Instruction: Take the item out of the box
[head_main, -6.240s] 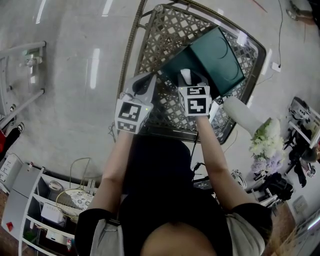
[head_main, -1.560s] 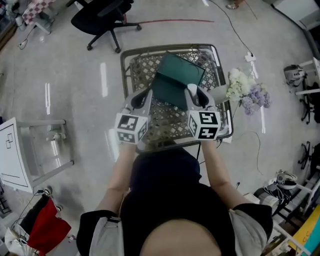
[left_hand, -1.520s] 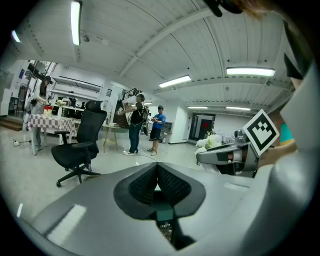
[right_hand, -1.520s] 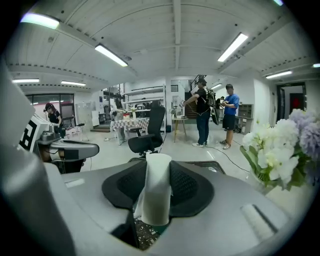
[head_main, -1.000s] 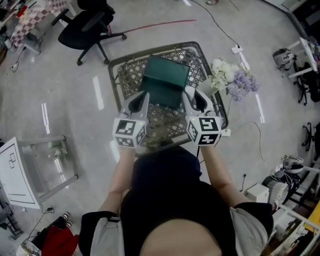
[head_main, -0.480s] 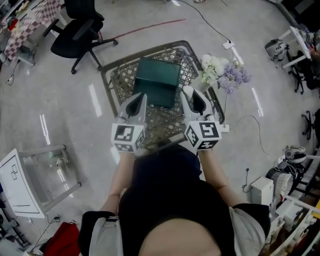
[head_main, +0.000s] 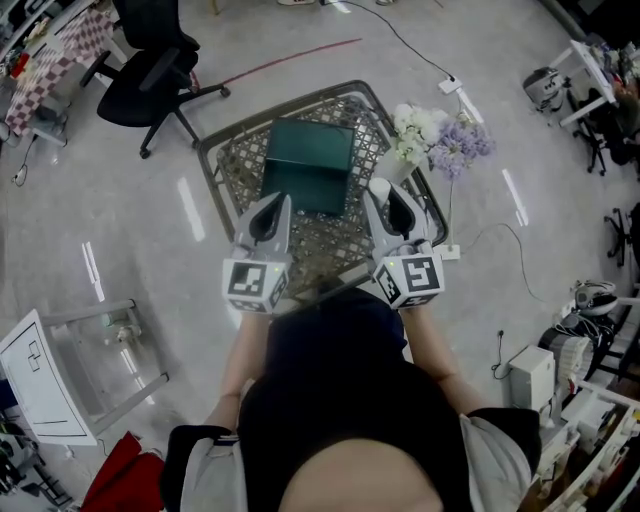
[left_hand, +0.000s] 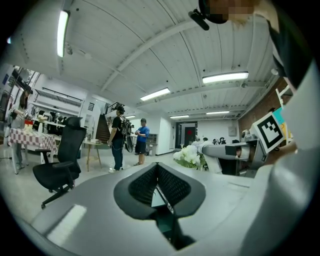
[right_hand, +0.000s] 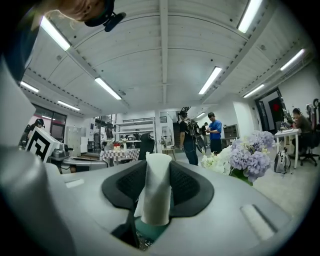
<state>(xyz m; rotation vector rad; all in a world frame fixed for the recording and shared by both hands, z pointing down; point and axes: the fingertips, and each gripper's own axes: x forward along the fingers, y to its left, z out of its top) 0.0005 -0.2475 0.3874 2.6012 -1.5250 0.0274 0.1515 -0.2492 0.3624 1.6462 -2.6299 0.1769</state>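
Note:
A dark green box (head_main: 310, 165) sits on the wicker table (head_main: 215, 190), straight ahead of both grippers. My right gripper (head_main: 385, 195) is level, just right of the box's near corner, and is shut on a white rolled item (head_main: 378, 188). In the right gripper view the white roll (right_hand: 156, 187) stands upright between the black pads (right_hand: 187, 187), with a sliver of green box (right_hand: 150, 231) below. My left gripper (head_main: 270, 205) hovers at the box's near left side. Its jaws (left_hand: 157, 167) meet at the tips with nothing held.
A vase of white and purple flowers (head_main: 435, 140) stands at the table's right edge. A black office chair (head_main: 150, 60) is on the floor at upper left, a white rack (head_main: 60, 360) at lower left. Cables and equipment (head_main: 560, 350) lie to the right. People (left_hand: 120, 135) stand far off.
Both grippers have drawn back from the box toward the person and risen a little. The white roll has stayed in the right gripper. The head view has swung, so the table sits differently in frame.

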